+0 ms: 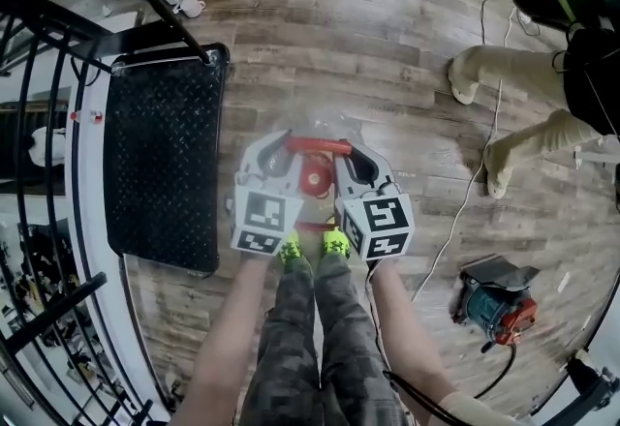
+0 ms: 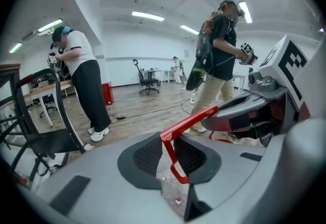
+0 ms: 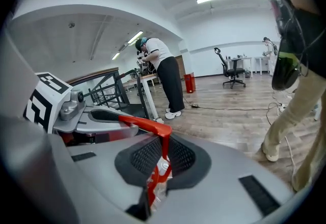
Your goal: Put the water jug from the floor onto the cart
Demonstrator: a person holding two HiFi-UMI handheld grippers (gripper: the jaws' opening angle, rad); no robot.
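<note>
**Both tongs clamped on the handle!**

Left tongs and right tongs pinch the red handle side by side. The water jug hangs over the floor, beside the cart. Keep both level, swing left smoothly!

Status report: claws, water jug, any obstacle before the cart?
Both shut on red handle: left claw, right claw. Below them, water jug. Leftward cart, nothing between.

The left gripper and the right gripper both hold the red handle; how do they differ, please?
The left gripper grips the red handle at its left end, the right gripper at its right end. The left's jaws stand wider than the right's. Both are shut on it.
</note>
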